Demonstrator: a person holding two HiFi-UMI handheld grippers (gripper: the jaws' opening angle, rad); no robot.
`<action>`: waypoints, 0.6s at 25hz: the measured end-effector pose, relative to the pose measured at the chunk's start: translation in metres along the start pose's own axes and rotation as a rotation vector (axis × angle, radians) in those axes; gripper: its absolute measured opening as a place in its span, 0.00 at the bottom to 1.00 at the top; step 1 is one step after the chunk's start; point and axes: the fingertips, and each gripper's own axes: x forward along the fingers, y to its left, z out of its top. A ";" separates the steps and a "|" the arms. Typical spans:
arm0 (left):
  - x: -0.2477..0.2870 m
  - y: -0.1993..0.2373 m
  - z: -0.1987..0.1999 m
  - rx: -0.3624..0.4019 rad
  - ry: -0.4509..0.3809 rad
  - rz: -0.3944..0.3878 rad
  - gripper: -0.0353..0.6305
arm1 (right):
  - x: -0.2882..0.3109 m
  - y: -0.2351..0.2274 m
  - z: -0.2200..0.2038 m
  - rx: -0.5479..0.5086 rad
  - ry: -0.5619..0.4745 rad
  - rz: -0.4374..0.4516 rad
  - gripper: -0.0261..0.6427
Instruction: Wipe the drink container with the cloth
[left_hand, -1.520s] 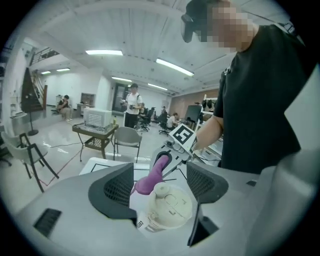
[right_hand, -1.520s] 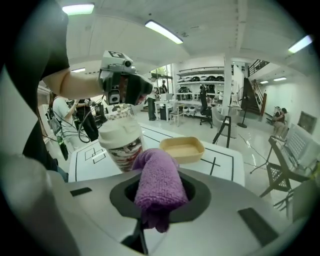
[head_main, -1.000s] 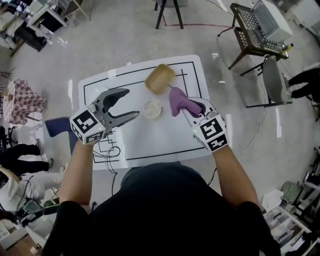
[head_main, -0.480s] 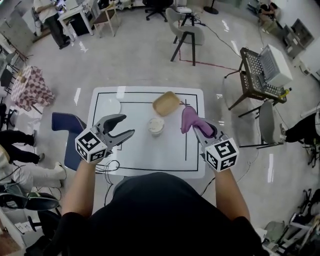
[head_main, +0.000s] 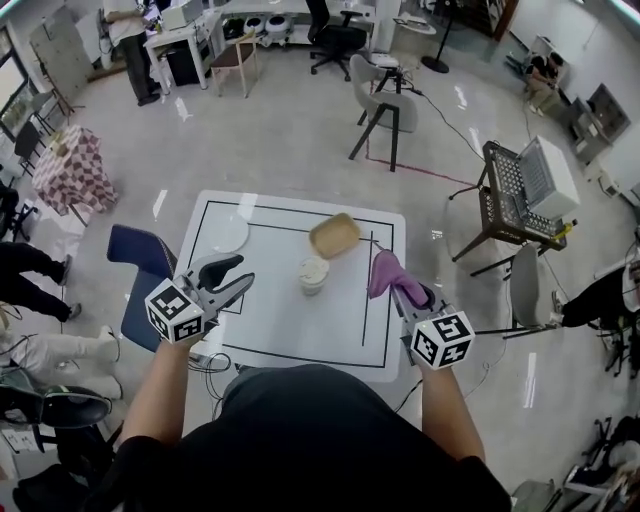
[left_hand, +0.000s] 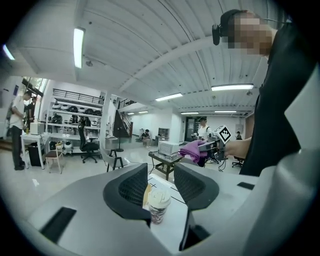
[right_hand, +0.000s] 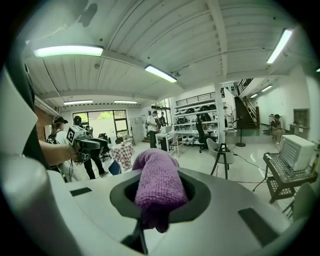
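Your left gripper (head_main: 243, 273) hangs partly open with nothing between its pads; its jaws have just been closing. Your right gripper (head_main: 400, 291) is clamped on the purple cloth (head_main: 384, 272), which bulges out past its jaws. The lidded paper cup (head_main: 313, 272) stands upright on the white table (head_main: 290, 330), apart from both grippers: the left gripper is at its 9 o'clock and the cloth at its 3 o'clock. A tan tray (head_main: 334, 235) lies near the cup at 1 o'clock.
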 end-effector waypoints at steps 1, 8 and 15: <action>-0.004 -0.001 -0.002 -0.002 -0.003 0.003 0.33 | -0.002 0.000 -0.002 0.012 -0.002 -0.005 0.16; -0.013 -0.001 -0.003 0.003 -0.005 0.021 0.29 | -0.004 0.003 -0.012 0.050 0.012 -0.004 0.16; -0.004 -0.001 -0.005 0.007 -0.010 0.009 0.26 | 0.007 -0.003 -0.013 0.048 0.019 0.007 0.16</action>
